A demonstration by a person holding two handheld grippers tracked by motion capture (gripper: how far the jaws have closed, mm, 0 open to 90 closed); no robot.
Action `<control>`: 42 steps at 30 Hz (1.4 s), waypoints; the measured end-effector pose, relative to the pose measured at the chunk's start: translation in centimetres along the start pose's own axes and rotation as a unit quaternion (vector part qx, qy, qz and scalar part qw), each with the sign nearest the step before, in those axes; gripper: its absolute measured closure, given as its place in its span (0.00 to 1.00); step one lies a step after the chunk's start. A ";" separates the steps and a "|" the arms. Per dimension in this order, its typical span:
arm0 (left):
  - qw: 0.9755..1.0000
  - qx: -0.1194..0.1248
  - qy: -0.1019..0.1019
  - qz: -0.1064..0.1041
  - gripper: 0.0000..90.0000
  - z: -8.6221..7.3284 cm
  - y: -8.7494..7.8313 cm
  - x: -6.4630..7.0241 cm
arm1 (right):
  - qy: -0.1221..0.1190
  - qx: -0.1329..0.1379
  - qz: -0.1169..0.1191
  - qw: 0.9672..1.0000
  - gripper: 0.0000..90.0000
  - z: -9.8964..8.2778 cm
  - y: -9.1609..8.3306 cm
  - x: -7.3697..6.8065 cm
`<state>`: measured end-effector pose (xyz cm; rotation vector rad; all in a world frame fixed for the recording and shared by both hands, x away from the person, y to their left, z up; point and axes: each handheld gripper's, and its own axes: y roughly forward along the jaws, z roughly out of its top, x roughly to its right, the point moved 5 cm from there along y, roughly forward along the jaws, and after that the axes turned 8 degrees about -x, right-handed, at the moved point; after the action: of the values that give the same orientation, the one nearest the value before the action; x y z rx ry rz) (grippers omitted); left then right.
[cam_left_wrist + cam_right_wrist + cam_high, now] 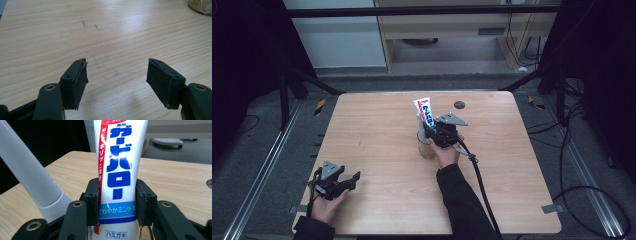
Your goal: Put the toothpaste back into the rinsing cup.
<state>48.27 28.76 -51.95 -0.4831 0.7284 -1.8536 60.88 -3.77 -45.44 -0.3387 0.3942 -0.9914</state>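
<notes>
1. High view: the right gripper (435,131) is held near the middle of the wooden surface (377,135), the person's right hand (446,150) wrapped around its back. A white toothpaste tube (425,113) with blue and red lettering stands nearly upright, tilted slightly left, its lower end down in a clear glass cup (427,146) that rests on the surface just left of the hand. A pale grey handle (420,125) sits in the cup beside the tube. A small dark round spot (459,104) lies on the surface beyond them, apart from the cup. The left gripper (353,179) rests low at the near left corner, held in the left hand (326,206), well apart from the cup.

2. Left gripper view: the left gripper's two black fingers (75,82) are spread wide with nothing between them, bare wood below. The foot of the glass cup shows at the top right corner.

3. Right gripper view: the right gripper's fingers (93,202) sit on either side of the toothpaste tube, against its lower part at the light blue band, so the tube is grasped between them. The grey-white handle slants up at the left, just beside the left finger. The cup's rim glints under the tube.
</notes>
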 end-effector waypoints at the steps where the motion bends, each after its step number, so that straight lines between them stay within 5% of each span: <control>1: 1.000 0.000 0.000 0.000 0.35 0.0 0.0 0.0 | -0.001 0.000 -0.001 1.000 0.68 0.0 0.0 0.0; 22: 1.000 -0.001 0.002 0.001 0.35 0.0 0.0 0.0 | -0.014 -0.003 0.004 1.000 0.68 -1.1 -0.9 -0.1; 32: 1.000 -0.001 0.002 0.001 0.35 0.0 0.1 0.1 | -0.012 -0.034 0.017 0.999 0.62 -1.1 -1.7 0.1; 42: 1.000 -0.002 0.002 0.001 0.35 0.0 0.1 0.1 | -0.047 -0.073 0.013 0.996 0.53 -1.2 -2.9 0.2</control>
<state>48.26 28.68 -52.02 -0.4805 0.7360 -1.8523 58.32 -5.53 -45.24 -0.5084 0.3852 -0.9190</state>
